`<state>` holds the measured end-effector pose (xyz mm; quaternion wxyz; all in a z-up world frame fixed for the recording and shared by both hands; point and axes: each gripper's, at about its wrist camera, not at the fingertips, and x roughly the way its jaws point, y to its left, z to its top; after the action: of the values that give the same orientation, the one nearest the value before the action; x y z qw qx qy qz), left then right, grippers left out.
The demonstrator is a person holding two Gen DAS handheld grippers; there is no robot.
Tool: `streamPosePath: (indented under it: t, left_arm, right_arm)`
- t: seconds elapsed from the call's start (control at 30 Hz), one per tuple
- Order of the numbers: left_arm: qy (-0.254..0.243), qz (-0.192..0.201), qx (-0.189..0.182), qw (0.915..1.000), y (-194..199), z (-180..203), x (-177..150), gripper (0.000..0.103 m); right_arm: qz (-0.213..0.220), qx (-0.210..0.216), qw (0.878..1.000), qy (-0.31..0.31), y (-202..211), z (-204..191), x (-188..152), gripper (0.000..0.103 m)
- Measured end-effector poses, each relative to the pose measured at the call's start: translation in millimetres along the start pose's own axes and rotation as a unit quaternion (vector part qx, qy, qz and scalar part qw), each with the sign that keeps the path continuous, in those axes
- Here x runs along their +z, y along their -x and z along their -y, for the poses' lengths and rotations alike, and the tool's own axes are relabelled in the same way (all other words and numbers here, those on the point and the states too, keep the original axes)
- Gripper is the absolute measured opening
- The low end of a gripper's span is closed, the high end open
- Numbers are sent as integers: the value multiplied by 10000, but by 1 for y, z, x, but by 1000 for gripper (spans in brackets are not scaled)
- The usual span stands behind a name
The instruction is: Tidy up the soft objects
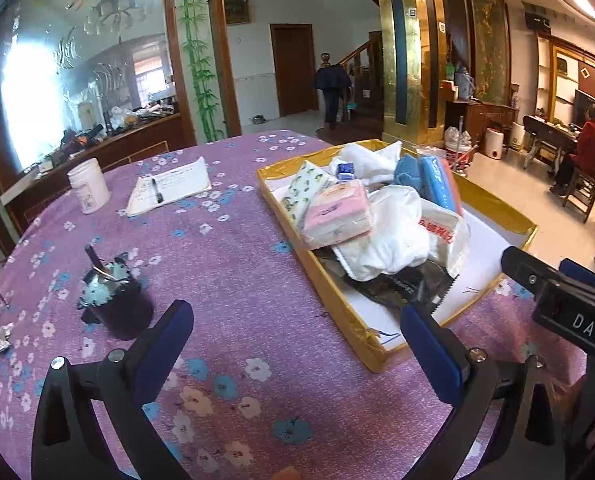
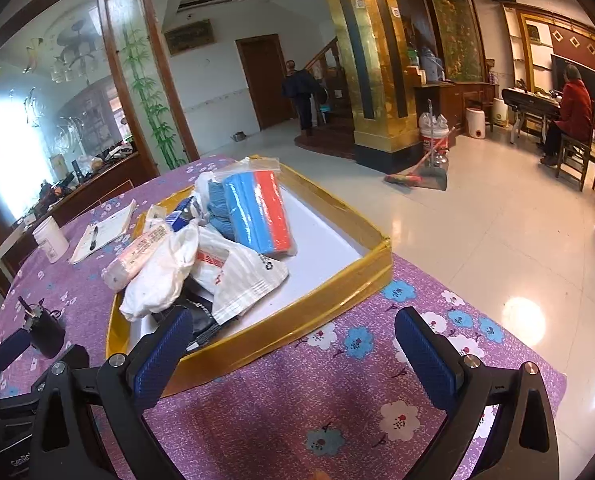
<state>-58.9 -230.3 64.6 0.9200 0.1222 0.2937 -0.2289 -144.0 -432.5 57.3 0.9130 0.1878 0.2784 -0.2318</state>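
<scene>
Soft objects (image 1: pixel 377 220) lie heaped in the gold-rimmed tray (image 2: pixel 317 312), at 1 o'clock from my left gripper (image 1: pixel 293 344) and 11 o'clock from my right gripper (image 2: pixel 293 344). Both grippers' jaws stand apart, holding nothing. I judge this fits either pre-sorting or finished gathering.

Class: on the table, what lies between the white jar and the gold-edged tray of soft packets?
An open notebook with a black pen on it lies between the white jar and the tray, clearest in the left wrist view.
</scene>
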Motion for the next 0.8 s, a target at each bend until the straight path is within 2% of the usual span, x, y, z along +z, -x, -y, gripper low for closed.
streamPosePath:
  t: [0.1,0.33,0.43,0.57,0.8]
  left_arm:
    - [-28,33,47,10000,0,0,0,102]
    - [-221,67,77,9997,3,10,1,103]
    - [-351,38,228,9991,5,18,4,103]
    - [-674,79,639,9956,5,30,3,103]
    - [-637,51,779,9949,5,25,4,103]
  right_arm:
    - [-11,84,10000,-26,0,2,0,102]
    - [174,-64,9997,152,4,5,3,102]
    - [122,-85,9999,55,3,9,3,102]
    - [115,-136,9998,73,3,9,3,102]
    - [31,14,10000,47,-1,10,5,102]
